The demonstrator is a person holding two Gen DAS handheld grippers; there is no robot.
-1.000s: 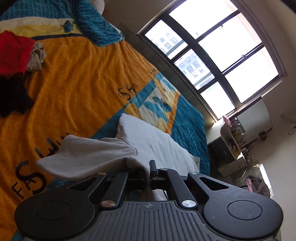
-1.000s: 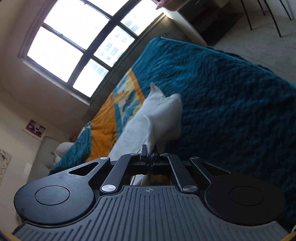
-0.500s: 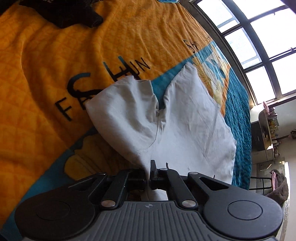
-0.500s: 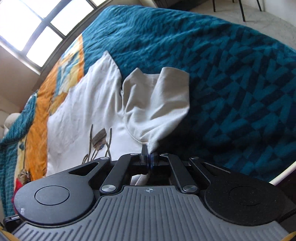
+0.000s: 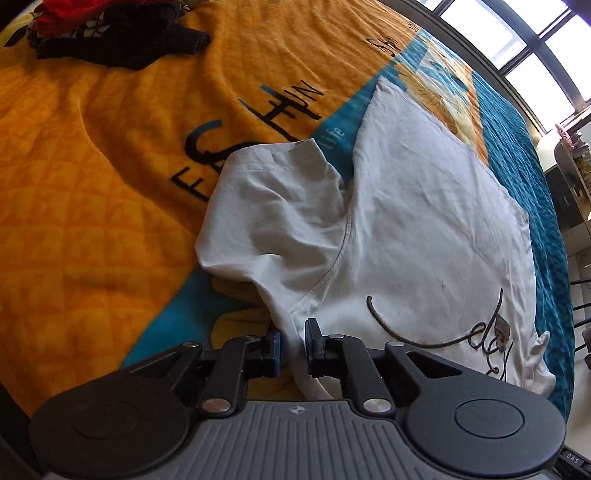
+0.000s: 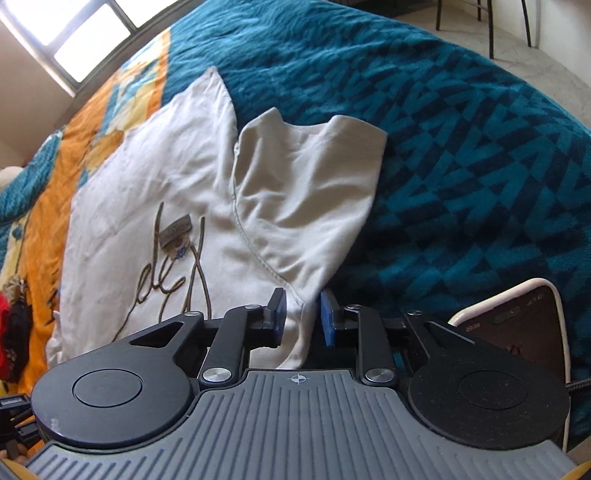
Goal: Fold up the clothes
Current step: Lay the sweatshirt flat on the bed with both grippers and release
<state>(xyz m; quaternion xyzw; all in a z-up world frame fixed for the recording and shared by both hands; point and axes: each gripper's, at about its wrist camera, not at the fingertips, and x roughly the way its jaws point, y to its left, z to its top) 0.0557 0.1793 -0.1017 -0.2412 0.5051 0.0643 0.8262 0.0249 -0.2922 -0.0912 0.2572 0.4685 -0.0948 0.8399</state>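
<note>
Through your left wrist camera, a dark clothes pile (image 5: pixel 110 40) with something red on it is lying on the blanket (image 5: pixel 92 155), well apart from the shirt (image 5: pixel 424 221) on the side away from you. A window (image 5: pixel 517 40) is showing beyond the shirt's far end. The shirt is lying spread front-up on the blanket, its printed script near you and one sleeve (image 5: pixel 273 214) bunching outward over the black lettering. Your left gripper (image 5: pixel 293 345) is sitting narrowly parted around the shirt's shoulder, with cloth lying between the fingers and small gaps showing on both sides.

Through your right wrist camera, a phone (image 6: pixel 517 332) is lying on the blanket (image 6: pixel 461 166) just beside the shirt's (image 6: pixel 147 184) near shoulder, partly hidden by the tool. Chair legs (image 6: pixel 491 22) are standing on the floor past the bed. The other sleeve (image 6: pixel 306 184) is lying folded out onto the teal pattern. Your right gripper (image 6: pixel 303 317) is straddling this shoulder, fingers parted a little with fabric between them.
</note>
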